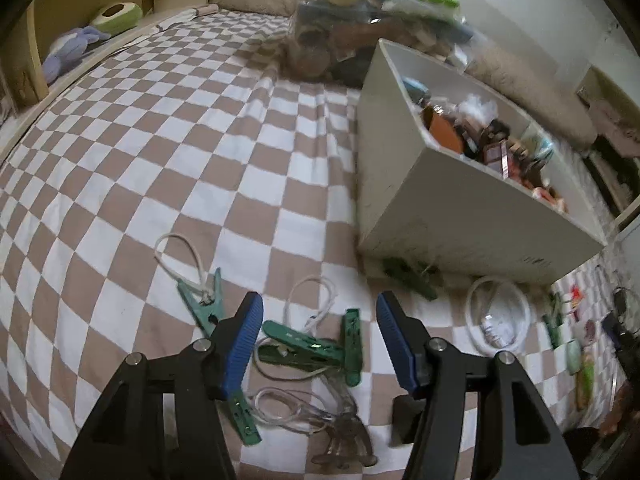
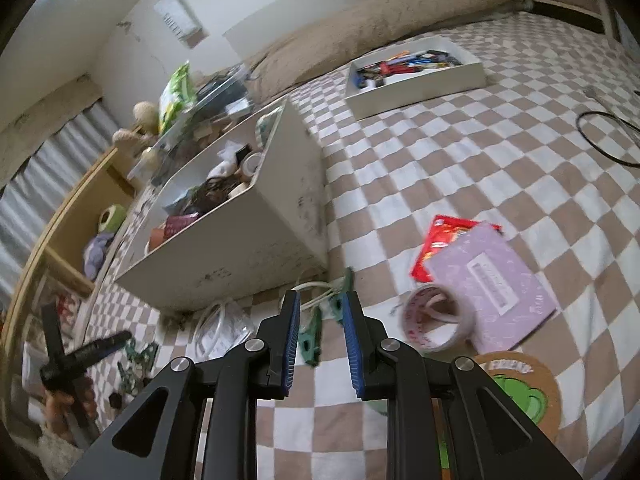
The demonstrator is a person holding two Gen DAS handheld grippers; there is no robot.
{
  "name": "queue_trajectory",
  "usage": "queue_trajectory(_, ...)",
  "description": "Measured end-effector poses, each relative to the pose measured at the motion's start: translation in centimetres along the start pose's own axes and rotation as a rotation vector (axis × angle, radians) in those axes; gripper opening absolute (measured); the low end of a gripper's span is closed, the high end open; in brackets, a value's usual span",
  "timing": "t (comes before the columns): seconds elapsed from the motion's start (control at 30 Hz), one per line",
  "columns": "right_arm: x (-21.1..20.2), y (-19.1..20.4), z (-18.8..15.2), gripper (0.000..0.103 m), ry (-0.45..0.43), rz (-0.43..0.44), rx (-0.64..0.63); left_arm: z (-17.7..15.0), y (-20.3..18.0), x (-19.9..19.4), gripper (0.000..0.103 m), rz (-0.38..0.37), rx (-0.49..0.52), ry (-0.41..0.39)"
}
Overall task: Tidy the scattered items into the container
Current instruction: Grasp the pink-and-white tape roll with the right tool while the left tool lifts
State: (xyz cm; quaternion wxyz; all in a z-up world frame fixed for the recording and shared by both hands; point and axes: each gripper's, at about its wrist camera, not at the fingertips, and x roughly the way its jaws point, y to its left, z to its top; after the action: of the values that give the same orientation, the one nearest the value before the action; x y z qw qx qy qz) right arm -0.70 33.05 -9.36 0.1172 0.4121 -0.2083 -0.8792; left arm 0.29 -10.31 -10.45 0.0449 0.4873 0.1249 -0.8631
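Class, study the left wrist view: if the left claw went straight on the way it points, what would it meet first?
Most likely the tangle of green clothes pegs lying on the checked bedspread between the open fingers of the left claw; depth is hard to judge.

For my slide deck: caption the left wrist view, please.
Open left gripper poised above green clothes pegs on the checkered bedspread, beside the white container.
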Motion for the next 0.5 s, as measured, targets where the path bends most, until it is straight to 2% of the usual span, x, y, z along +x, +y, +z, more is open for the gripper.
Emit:
queue_trajectory(0.1,-0.1,-0.6,0.2,0.022,-0.011,-0.074,0.011,-0.3,0.5,0.6,0.059,0.022,-0.017,0.025)
queue_trajectory(0.13,0.0,-0.8,0.3,0.027,-0.013,-0.088,0.016,-0.3,0.7,0.8,0.059,0.025,-0.024,0.033)
queue_trajectory(0.17,0.0,-1.0,0.3,0.045,-0.013,-0.101,0.024,-0.3,0.8,1.0,0.059,0.025,-0.029,0.04)
queue_trajectory(0.23,-0.2,-1.2,0.4,0.075,-0.022,-0.126,0.029,-0.3,0.9,1.2,0.059,0.001,-0.039,0.05)
queue_trajectory(0.3,-0.4,-1.2,0.5,0.076,-0.031,-0.143,0.019,-0.3,0.9,1.5,0.059,-0.044,-0.048,0.063)
queue_trajectory(0.4,-0.3,-1.7,0.4,0.076,-0.02,-0.187,0.026,-0.3,0.7,2.2,0.04,-0.086,-0.053,0.091)
queue_trajectory(0.5,0.4,-2.4,0.3,0.076,0.021,-0.244,0.048,-0.3,1.0,2.7,0.033,-0.12,-0.081,0.109)
